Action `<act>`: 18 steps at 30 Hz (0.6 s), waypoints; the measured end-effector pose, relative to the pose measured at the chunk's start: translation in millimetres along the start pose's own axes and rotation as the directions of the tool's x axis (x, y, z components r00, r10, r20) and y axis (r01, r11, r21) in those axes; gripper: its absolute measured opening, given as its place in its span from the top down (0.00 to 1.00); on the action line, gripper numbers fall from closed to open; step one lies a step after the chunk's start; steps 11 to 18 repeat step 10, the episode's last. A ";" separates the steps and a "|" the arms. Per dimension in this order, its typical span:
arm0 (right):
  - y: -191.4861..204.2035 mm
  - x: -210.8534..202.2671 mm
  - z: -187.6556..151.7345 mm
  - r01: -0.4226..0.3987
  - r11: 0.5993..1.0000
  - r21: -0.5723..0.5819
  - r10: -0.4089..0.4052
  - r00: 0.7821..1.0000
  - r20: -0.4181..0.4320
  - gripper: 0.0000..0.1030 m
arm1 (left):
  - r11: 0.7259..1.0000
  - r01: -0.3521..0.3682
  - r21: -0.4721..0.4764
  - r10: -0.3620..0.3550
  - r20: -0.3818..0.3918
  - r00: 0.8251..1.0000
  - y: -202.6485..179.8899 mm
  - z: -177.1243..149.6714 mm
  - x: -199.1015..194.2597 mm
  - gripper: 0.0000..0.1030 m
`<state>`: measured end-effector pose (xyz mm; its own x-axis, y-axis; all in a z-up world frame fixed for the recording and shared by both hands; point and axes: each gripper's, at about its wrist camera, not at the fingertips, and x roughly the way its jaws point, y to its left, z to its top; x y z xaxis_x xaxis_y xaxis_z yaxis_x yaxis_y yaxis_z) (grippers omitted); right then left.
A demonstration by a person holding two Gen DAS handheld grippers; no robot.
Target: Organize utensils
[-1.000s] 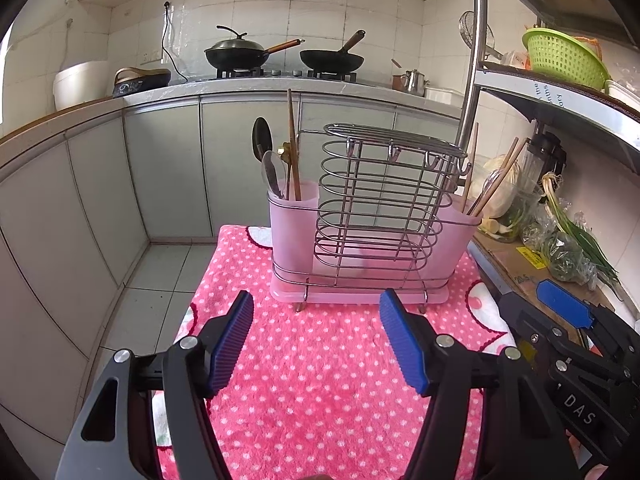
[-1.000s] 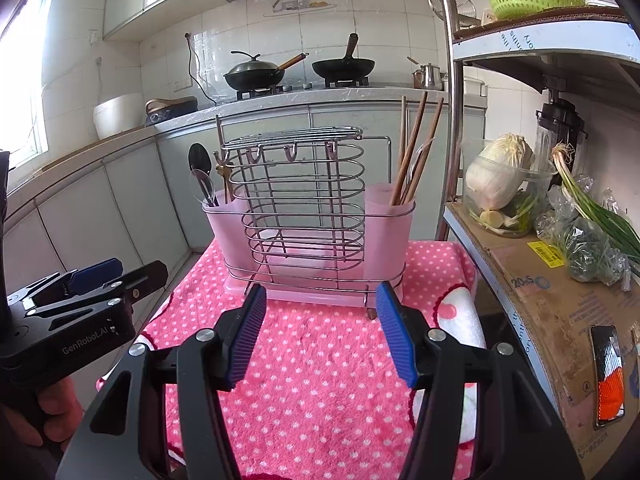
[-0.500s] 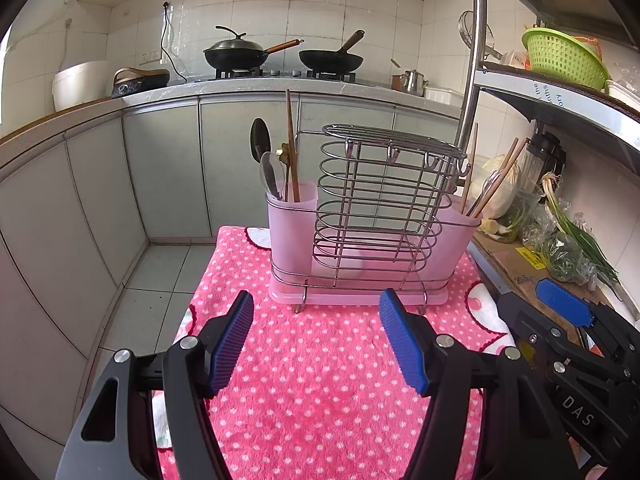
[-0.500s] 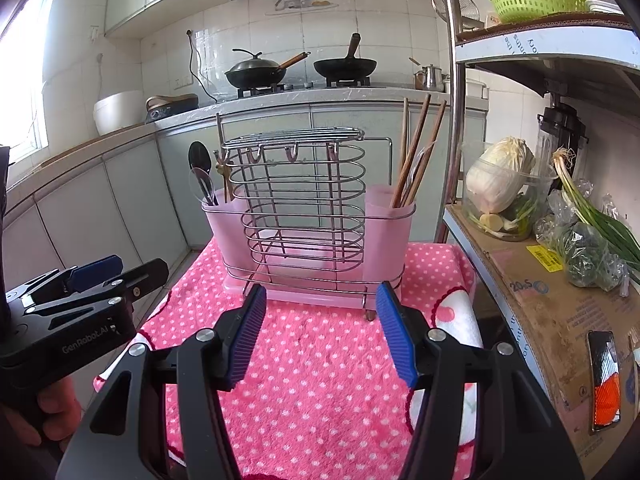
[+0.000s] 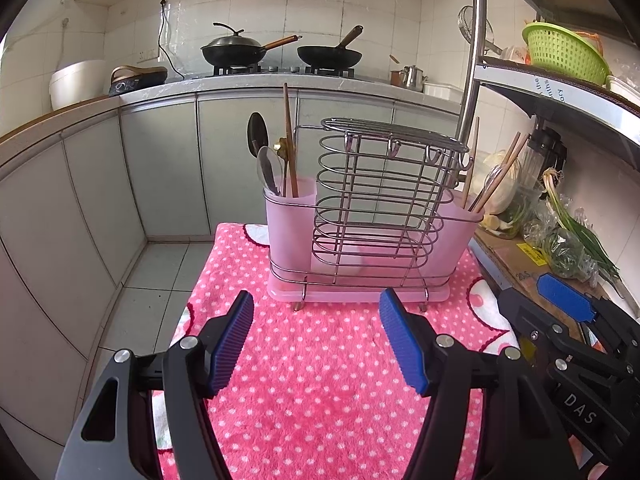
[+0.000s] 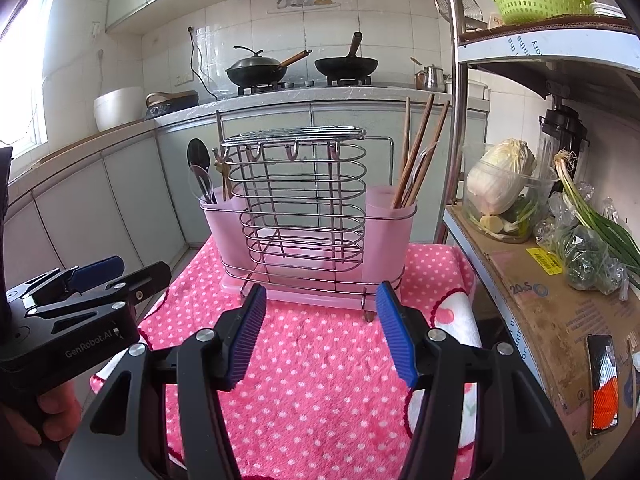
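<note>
Utensil holder (image 5: 372, 232) stood on pink dotted towel (image 5: 320, 380) as before, spoons (image 5: 267, 168) left cup, chopsticks (image 6: 418, 156) right cup, left gripper (image 5: 316, 344) and right gripper (image 6: 320, 332) unmoved, fingers spread, nothing pinched

Utensil rack (image 5: 376, 216) on towel (image 5: 320, 380)

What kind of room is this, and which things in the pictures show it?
Most likely a home kitchen. Two black woks sit on a gas stove on the counter, a pink utensil holder with spoons and chopsticks stands on a dotted cloth, and a cabbage lies on the shelf.
</note>
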<state>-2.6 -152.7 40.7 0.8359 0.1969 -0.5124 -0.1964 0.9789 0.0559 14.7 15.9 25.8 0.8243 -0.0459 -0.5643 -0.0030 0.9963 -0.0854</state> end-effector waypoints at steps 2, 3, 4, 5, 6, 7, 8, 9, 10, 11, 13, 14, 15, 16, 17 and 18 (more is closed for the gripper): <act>-1.3 2.5 0.4 0.001 1.000 0.000 -0.001 1.000 -0.005 0.44 | 1.000 0.002 0.008 -0.002 -0.005 1.000 -1.2 -0.3 1.9 0.37; -1.6 3.4 0.5 0.001 1.000 -0.001 -0.001 1.000 -0.006 0.44 | 1.000 0.000 0.010 0.000 -0.008 1.000 -1.5 -0.5 3.0 0.37; -2.1 4.5 0.4 0.002 1.000 -0.001 -0.002 1.000 -0.008 0.44 | 1.000 -0.001 0.008 0.001 -0.011 1.000 -1.7 -0.6 4.2 0.37; -2.4 5.3 0.4 0.002 1.000 0.000 -0.002 1.000 -0.010 0.44 | 1.000 0.003 0.005 -0.003 -0.016 1.000 -1.3 -0.6 5.6 0.37; -2.8 6.2 0.2 0.002 1.000 0.000 -0.002 1.000 -0.011 0.44 | 1.000 0.006 0.005 -0.006 -0.019 1.000 -1.1 -0.8 6.8 0.37; -3.4 7.5 0.5 0.002 1.000 -0.001 -0.002 1.000 -0.013 0.44 | 1.000 0.004 0.005 -0.004 -0.020 1.000 -1.0 -0.6 7.6 0.37; -3.8 8.9 0.5 0.003 1.000 -0.002 -0.003 1.000 -0.014 0.44 | 1.000 0.002 0.005 -0.002 -0.020 1.000 -0.8 -0.6 8.5 0.37; -4.2 10.0 0.5 0.004 1.000 -0.001 -0.004 1.000 -0.017 0.44 | 1.000 0.002 0.005 -0.002 -0.021 1.000 -0.6 -0.7 9.4 0.37; -4.3 11.1 0.1 0.004 1.000 -0.001 -0.004 1.000 -0.019 0.44 | 1.000 0.003 0.004 -0.003 -0.023 1.000 -0.3 -0.7 10.5 0.37; -4.3 11.1 0.1 0.004 1.000 -0.001 -0.004 1.000 -0.019 0.44 | 1.000 0.003 0.004 -0.003 -0.023 1.000 -0.3 -0.7 10.5 0.37; -4.3 11.1 0.1 0.004 1.000 -0.001 -0.004 1.000 -0.019 0.44 | 1.000 0.003 0.004 -0.003 -0.023 1.000 -0.3 -0.7 10.5 0.37; -4.3 11.1 0.1 0.004 1.000 -0.001 -0.004 1.000 -0.019 0.44 | 1.000 0.003 0.004 -0.003 -0.023 1.000 -0.3 -0.7 10.5 0.37; -4.3 11.1 0.1 0.004 1.000 -0.001 -0.004 1.000 -0.019 0.44 | 1.000 0.003 0.004 -0.003 -0.023 1.000 -0.3 -0.7 10.5 0.37; -4.3 11.1 0.1 0.004 1.000 -0.001 -0.004 1.000 -0.019 0.44 | 1.000 0.003 0.004 -0.003 -0.023 1.000 -0.3 -0.7 10.5 0.37; -4.3 11.1 0.1 0.004 1.000 -0.001 -0.004 1.000 -0.019 0.44 | 1.000 0.003 0.004 -0.003 -0.023 1.000 -0.3 -0.7 10.5 0.37; -4.3 11.1 0.1 0.004 1.000 -0.001 -0.004 1.000 -0.019 0.44 | 1.000 0.003 0.004 -0.003 -0.023 1.000 -0.3 -0.7 10.5 0.37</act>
